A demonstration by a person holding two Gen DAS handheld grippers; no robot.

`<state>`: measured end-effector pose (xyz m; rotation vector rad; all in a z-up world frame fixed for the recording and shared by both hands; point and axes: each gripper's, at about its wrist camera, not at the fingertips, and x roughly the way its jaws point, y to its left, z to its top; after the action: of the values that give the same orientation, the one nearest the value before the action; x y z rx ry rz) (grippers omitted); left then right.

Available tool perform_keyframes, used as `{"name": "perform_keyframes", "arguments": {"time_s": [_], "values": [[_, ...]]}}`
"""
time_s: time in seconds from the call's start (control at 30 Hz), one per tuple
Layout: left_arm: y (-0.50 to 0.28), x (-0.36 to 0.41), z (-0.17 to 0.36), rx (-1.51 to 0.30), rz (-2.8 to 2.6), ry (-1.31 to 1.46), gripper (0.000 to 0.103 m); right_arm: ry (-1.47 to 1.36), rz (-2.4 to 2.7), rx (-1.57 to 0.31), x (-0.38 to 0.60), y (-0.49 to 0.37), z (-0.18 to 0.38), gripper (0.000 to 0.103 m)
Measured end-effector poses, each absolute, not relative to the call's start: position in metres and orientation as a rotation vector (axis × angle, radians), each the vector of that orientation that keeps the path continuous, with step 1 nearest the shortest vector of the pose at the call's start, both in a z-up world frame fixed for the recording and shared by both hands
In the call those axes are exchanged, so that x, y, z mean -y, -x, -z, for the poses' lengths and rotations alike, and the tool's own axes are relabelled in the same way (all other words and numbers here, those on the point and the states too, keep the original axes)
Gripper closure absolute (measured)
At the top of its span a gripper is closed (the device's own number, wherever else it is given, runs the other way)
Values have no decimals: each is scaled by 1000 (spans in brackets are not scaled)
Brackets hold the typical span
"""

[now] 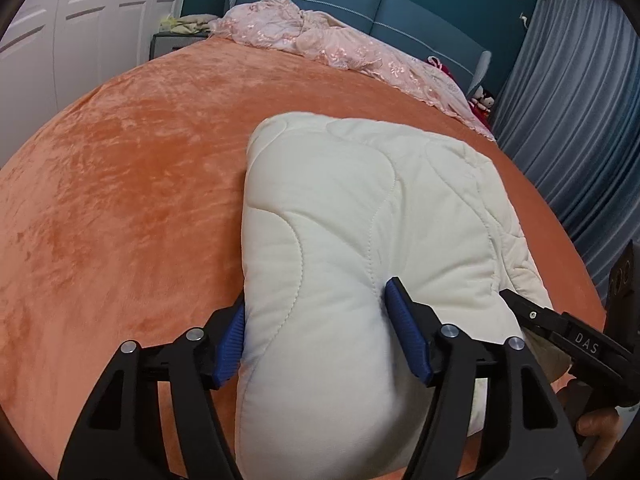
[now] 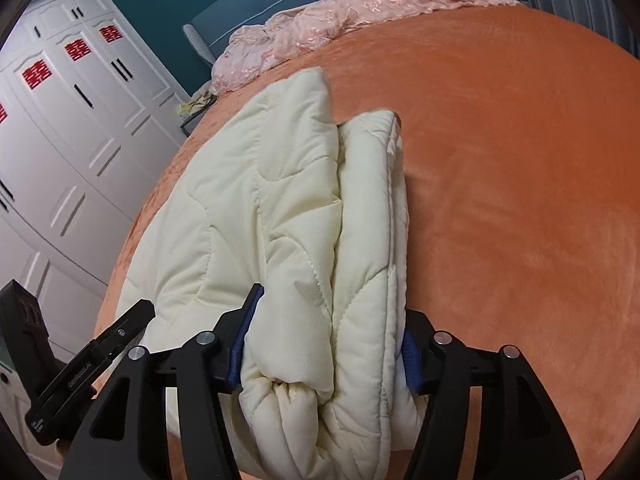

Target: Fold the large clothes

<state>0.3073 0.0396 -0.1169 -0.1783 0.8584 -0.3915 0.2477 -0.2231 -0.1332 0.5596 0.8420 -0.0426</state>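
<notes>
The cream quilted padded garment (image 1: 360, 208) lies folded into a thick bundle on the orange plush bed cover (image 1: 120, 200), its near end between both tools. The left tool (image 1: 316, 340) and right tool (image 2: 324, 340) each stand wide around a bulky fold, blue pads touching the fabric. Whether they press I cannot tell. The puffy layers may spring apart on letting go.

A folded cream quilted garment (image 1: 360, 216) is laid on the orange bed cover (image 1: 120, 200), toward the bed's right edge. Its near end is bracketed by the blue pads (image 1: 406, 336) of the left gripper (image 1: 316, 340), which are seen against the fabric. A pink lace cloth (image 1: 320, 44) is heaped along the far edge by the blue headboard (image 1: 420, 12).
</notes>
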Motion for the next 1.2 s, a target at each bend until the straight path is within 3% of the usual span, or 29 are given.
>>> {"name": "perform_keyframes", "arguments": {"time_s": [0.2, 0.4, 0.47, 0.53, 0.63, 0.93, 1.2], "values": [[-287, -40, 83, -903, 318, 92, 35, -515, 89, -884, 228, -212, 103, 37], [-266, -24, 34, -875, 294, -10, 35, -391, 125, -806, 220, -187, 43, 37], [-265, -19, 21, -869, 295, -15, 35, -347, 111, -795, 214, -193, 27, 44], [-268, -11, 11, -854, 284, -30, 36, -307, 76, -797, 205, -208, 16, 72], [-282, 2, 3, -837, 263, -65, 36, -228, 80, -823, 193, -234, 11, 92], [-343, 28, 43, -939, 221, -72, 53, -147, 124, -941, 182, -308, 50, 94], [-366, 33, 95, -999, 206, -77, 54, -141, 154, -1023, 191, -341, 102, 95]]}}
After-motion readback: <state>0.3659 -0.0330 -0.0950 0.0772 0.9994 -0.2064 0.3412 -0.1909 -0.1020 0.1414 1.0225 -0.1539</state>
